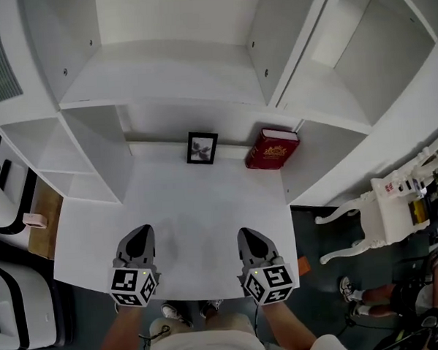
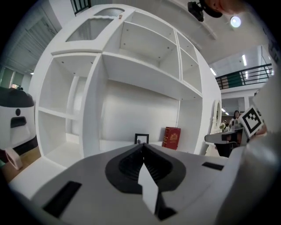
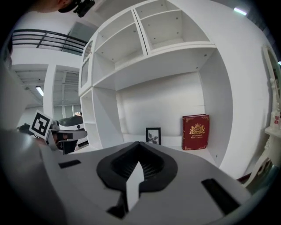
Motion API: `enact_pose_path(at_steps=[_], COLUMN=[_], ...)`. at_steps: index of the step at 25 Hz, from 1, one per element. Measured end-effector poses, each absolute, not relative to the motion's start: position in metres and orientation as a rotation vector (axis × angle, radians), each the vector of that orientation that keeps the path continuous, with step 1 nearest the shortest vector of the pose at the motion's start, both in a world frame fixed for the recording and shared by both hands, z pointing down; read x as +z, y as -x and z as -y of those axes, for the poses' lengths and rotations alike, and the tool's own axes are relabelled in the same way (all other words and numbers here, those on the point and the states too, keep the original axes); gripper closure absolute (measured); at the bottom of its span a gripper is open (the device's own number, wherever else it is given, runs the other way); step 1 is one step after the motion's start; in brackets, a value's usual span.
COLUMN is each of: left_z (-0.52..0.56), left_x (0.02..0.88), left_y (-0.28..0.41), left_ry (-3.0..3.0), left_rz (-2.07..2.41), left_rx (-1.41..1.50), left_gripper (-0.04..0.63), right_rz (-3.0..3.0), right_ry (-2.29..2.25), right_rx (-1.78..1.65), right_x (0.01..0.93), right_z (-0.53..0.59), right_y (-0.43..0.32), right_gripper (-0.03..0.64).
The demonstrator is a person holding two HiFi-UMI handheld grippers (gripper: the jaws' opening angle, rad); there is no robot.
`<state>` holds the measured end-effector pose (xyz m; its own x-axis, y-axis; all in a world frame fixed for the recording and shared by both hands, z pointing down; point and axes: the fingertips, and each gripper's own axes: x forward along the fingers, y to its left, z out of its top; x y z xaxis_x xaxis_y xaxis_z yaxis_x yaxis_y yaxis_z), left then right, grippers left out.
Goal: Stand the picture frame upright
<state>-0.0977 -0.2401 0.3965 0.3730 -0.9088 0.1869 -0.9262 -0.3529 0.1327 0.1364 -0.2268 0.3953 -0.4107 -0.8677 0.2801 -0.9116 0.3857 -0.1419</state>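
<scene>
Left gripper point(image 1: 141, 232) and right gripper point(image 1: 246, 235) hang closed and empty, well short of the picture frame point(image 1: 202, 147), which seemingly already stands upright.

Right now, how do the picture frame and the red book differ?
The picture frame is black with a grey picture; the book is red with a gold emblem. The frame is smaller than the book. The frame stands left of the book. Both stand upright at the back of the desk.
</scene>
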Motion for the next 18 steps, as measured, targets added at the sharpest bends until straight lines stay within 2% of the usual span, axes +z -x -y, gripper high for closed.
enact_pose_path(at_steps=[9, 18], left_z=[0.206, 0.169], left_x=[0.292, 0.249], left_y=[0.123, 0.141], left_ry=[-2.449, -2.436], left_rz=[1.796, 1.888], left_rx=[-0.094, -0.191], left_gripper=[0.577, 0.577], right_rz=[2.568, 2.612], right_ry=[-1.675, -1.672], right_rx=[0.229, 0.340], right_x=[0.317, 0.293], right_z=[0.201, 0.158], right_y=[-0.174, -0.196], right_gripper=[0.607, 0.607])
